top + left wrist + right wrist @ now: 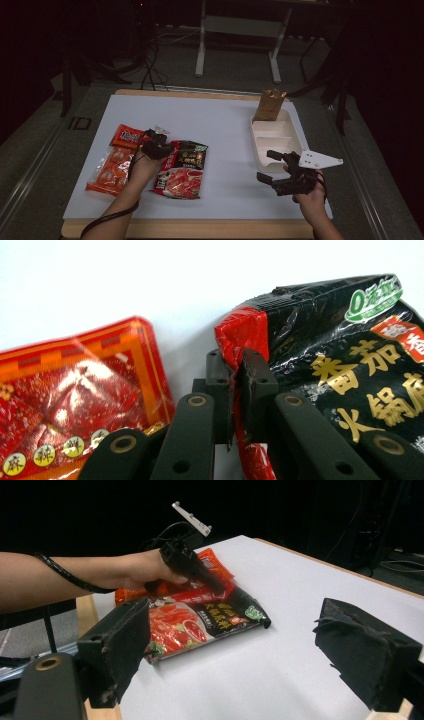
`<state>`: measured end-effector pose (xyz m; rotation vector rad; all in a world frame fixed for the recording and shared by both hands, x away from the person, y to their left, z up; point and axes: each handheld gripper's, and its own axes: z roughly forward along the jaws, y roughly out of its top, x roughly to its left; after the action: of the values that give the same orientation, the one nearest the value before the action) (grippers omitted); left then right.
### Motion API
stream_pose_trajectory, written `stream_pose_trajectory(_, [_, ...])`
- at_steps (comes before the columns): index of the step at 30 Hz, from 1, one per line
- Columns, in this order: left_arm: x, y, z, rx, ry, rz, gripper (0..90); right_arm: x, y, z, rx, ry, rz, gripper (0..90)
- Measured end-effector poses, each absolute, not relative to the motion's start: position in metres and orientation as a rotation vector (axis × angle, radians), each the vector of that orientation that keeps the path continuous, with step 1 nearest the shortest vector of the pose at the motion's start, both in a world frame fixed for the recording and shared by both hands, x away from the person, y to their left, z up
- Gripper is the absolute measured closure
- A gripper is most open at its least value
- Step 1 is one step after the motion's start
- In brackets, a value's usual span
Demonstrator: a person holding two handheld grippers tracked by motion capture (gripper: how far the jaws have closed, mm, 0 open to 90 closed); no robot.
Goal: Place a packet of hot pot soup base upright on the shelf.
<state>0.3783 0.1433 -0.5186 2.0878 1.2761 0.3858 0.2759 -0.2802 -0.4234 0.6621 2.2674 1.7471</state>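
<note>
A: Report the near field, lower part of the high view.

B: The left gripper [156, 145] sits lower left of centre, jaws clamped on the red corner edge of the glossy black-and-red plastic sauce pouch [181, 170]. The pouch lies flat on the white surface [225, 130], just right of that hand. The right gripper [280, 167] hovers lower right, jaws spread wide with nothing between them.

A: Neighbouring items?

B: An orange-red clear-windowed snack packet [111, 167] lies left of the pouch, close beside it. Farther up, at right of centre, stands a white divided plastic tray [256, 145], with a brown foil bag [270, 105] upright at its far end.

A: Failure modes?

B: The grip takes only a thin seam. On lifting, slick film may slip out, or the loaded pouch may swing and tear at the corner. Dragging could also nudge the snack packet.
</note>
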Motion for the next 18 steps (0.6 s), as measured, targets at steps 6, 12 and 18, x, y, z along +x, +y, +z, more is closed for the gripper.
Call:
stream_pose_trajectory(6, [0.375, 0.135, -0.498, 2.082, 1.199, 0.413, 87.3, 0.275, -0.282, -0.421, 0.637, 2.250, 1.740, 16.0])
stream_pose_trajectory(12, [0.368, 0.129, -0.485, 2.049, 1.150, 0.435, 88.0, 0.276, -0.284, -0.421, 0.667, 2.242, 1.688, 15.1])
stream_pose_trajectory(18, [0.357, 0.128, -0.470, 2.018, 1.085, 0.451, 88.3, 0.275, -0.285, -0.418, 0.681, 2.221, 1.700, 14.9])
